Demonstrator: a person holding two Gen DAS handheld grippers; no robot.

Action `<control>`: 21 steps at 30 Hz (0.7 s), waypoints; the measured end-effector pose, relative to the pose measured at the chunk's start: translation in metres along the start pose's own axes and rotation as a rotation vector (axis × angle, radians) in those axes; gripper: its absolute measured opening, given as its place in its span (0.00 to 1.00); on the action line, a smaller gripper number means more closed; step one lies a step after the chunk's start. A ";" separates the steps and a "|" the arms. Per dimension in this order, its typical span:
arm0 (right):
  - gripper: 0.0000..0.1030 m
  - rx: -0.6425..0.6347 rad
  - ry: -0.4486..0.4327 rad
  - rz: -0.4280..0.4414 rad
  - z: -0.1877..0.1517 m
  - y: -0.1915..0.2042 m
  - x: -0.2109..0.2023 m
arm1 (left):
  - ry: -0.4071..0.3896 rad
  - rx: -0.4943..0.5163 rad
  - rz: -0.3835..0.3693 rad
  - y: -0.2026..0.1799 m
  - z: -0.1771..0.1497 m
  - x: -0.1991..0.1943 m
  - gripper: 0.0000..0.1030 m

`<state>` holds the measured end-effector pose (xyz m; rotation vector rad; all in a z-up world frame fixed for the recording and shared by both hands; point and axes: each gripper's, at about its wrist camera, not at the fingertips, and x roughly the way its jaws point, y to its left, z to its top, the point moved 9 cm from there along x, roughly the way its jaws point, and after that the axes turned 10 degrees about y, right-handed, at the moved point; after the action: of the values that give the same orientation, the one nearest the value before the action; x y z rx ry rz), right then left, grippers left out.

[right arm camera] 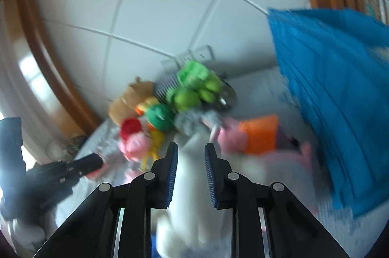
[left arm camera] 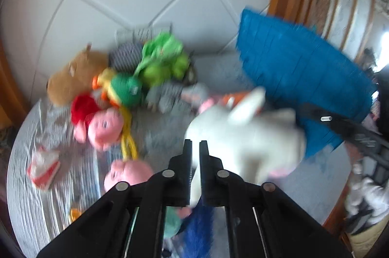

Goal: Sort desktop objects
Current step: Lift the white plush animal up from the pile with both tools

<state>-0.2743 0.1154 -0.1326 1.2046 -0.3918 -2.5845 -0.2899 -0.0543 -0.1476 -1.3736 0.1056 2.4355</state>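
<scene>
White plush toy (left arm camera: pixel 245 136) is caught from both ends. The left hand-held gripper (left arm camera: pixel 195 143) has its fingers nearly pressed together, pinching a thin bit of white plush. The right hand-held gripper (right arm camera: pixel 190 148) has its blue-padded fingers clamped on the toy's body, which fills the gap between them. Past the fingertips sits a pile of stuffed toys: a brown one (left arm camera: pixel 75 75), a green one (left arm camera: pixel 163 61) and a pink pig (left arm camera: pixel 103 129). Off to the right of both grippers hangs a blue bag (left arm camera: pixel 299 78). Everything's pretty blurry.
</scene>
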 end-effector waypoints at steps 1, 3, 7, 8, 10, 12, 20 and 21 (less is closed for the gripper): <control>0.30 0.014 0.011 -0.010 -0.008 -0.007 0.002 | 0.025 -0.010 0.000 0.005 -0.007 0.010 0.40; 0.36 0.042 0.033 -0.026 -0.022 -0.019 0.003 | 0.053 -0.024 -0.025 0.009 -0.019 0.025 0.79; 0.63 0.093 0.044 -0.064 -0.038 -0.036 0.001 | 0.079 -0.007 -0.064 0.003 -0.029 0.042 0.86; 0.68 0.104 0.044 -0.072 -0.040 -0.039 0.001 | 0.082 0.001 -0.068 0.001 -0.029 0.044 0.86; 0.69 0.125 0.048 -0.080 -0.044 -0.042 0.003 | 0.087 0.019 -0.075 -0.003 -0.029 0.047 0.86; 0.69 0.141 0.058 -0.079 -0.049 -0.044 0.007 | 0.092 0.041 -0.075 -0.005 -0.028 0.050 0.86; 0.86 0.215 0.118 -0.051 -0.083 -0.048 0.036 | 0.126 0.127 -0.042 -0.002 -0.011 0.069 0.89; 0.86 0.222 0.123 -0.041 -0.086 -0.048 0.039 | 0.136 0.148 -0.040 -0.002 -0.008 0.072 0.94</control>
<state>-0.2379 0.1349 -0.2300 1.4500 -0.6477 -2.5362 -0.3167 -0.0361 -0.2128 -1.4586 0.2831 2.2510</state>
